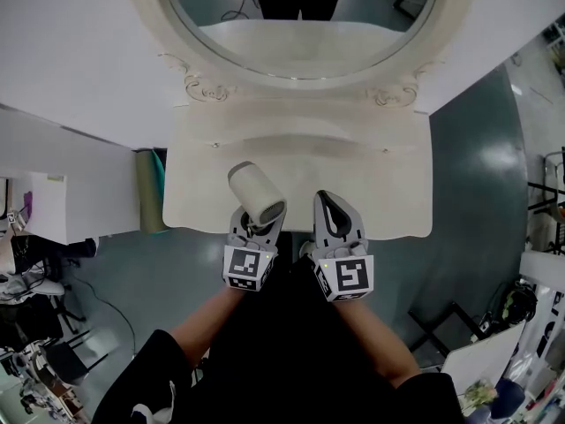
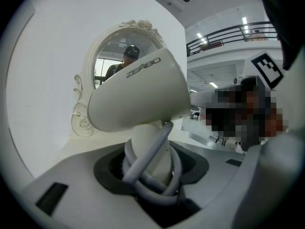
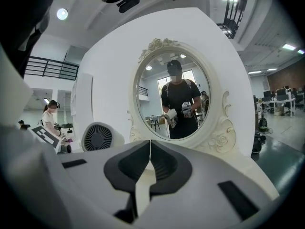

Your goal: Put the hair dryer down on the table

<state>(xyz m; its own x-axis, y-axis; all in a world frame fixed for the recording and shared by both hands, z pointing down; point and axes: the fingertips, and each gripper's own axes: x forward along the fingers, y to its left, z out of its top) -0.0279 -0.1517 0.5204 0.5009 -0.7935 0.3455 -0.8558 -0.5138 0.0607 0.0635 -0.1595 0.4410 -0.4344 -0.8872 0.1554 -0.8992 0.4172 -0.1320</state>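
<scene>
A cream-white hair dryer (image 1: pixel 257 194) is held above the front edge of a white dressing table (image 1: pixel 291 170). My left gripper (image 1: pixel 255 225) is shut on its handle. In the left gripper view the dryer (image 2: pixel 138 99) stands upright, its handle and wrapped grey cord (image 2: pixel 152 171) clamped between the jaws of the left gripper (image 2: pixel 153 178). My right gripper (image 1: pixel 330 207) hovers just to the right of it, shut with nothing in it. In the right gripper view its jaws (image 3: pixel 150 149) meet, and the dryer's round rear grille (image 3: pixel 97 137) shows at the left.
An oval mirror (image 1: pixel 300 16) in a carved cream frame stands at the back of the table, against a white wall. A green roll (image 1: pixel 150 193) leans at the table's left side. Grey floor lies around, with cluttered desks at far left and right.
</scene>
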